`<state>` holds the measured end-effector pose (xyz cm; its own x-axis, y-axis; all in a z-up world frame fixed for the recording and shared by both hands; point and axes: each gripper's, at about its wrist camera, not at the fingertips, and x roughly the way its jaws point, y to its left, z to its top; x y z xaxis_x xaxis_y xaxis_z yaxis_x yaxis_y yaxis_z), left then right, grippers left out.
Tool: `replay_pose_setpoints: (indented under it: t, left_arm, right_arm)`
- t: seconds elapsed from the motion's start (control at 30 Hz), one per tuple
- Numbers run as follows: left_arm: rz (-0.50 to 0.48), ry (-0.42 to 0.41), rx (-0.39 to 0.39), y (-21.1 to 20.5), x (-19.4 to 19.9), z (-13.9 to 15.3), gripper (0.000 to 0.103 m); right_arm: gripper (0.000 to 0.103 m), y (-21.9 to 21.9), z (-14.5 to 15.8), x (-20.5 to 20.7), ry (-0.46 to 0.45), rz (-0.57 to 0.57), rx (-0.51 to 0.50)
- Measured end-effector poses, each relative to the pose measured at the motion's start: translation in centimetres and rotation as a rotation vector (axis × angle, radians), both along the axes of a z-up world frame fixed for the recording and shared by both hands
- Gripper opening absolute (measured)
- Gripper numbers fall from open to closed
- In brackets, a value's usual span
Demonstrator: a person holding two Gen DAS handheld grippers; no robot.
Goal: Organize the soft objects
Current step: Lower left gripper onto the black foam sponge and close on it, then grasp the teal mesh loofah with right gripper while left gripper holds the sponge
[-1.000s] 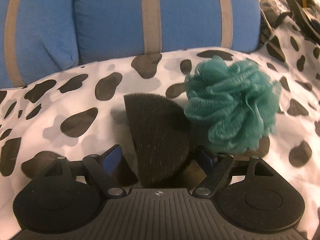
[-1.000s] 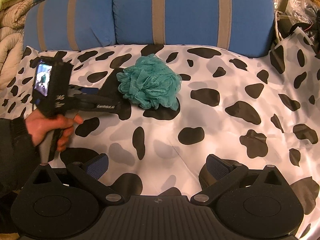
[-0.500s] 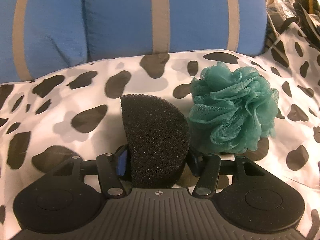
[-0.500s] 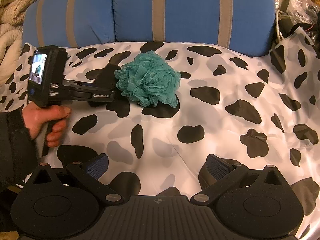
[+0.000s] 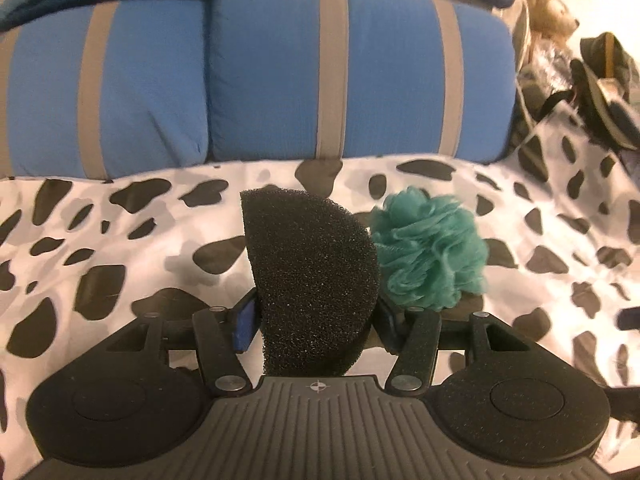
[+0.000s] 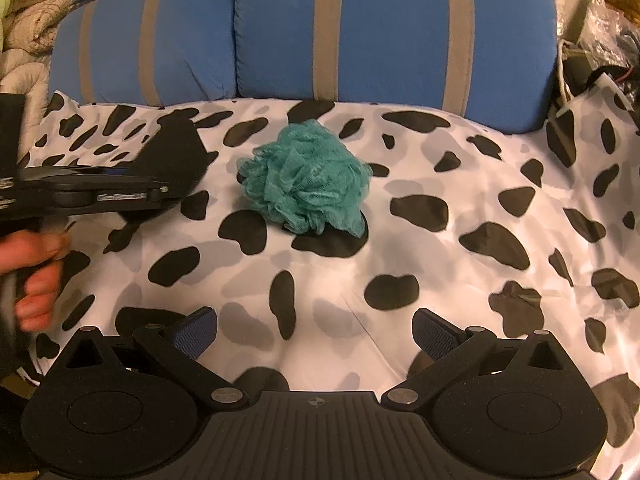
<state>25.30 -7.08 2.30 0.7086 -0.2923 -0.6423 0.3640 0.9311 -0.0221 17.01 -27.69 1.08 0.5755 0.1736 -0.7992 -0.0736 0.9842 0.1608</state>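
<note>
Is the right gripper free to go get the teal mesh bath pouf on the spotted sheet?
Probably yes: the right gripper is open and empty, with only bare cow-spotted sheet before the teal mesh bath pouf. The left gripper stays aside.

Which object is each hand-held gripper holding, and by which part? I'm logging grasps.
The left hand-held gripper clamps the black sponge across its lower sides, rounded top sticking out. The right hand-held gripper stands open and holds nothing.

A white sheet [image 6: 400, 240] with black cow-like spots covers the seat — behind it stand blue cushions [image 6: 392, 28] with grey stripes. Quilted blankets [image 6: 28, 20] pile at left — warm, dim light.
</note>
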Motion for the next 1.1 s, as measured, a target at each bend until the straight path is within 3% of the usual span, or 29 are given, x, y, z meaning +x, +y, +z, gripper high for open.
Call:
replay_pose_setpoints:
  t: [0.4,0.6,0.93,1.1]
  left_arm:
    - [0.072,0.052,-0.08,4.2,-3.8,2.7,0.056]
    - [0.044,0.056,-0.104,4.7,-5.3,3.8,0.056]
    - [0.064,0.104,-0.131,5.5,-4.8,4.0,0.056]
    - [0.033,0.149,-0.108,4.7,-4.7,3.5,0.056]
  right_arm:
    - [0.103,1.5,0.1,2.4,-0.044,0.011,0.021]
    - [0.103,0.2,-0.1,4.5,-0.046,-0.078,0.064]
    - [0.103,-2.5,-3.0,8.7,0.038,-0.269,0.344]
    - [0.103,-2.9,-3.5,10.8,0.021,-0.294,0.373]
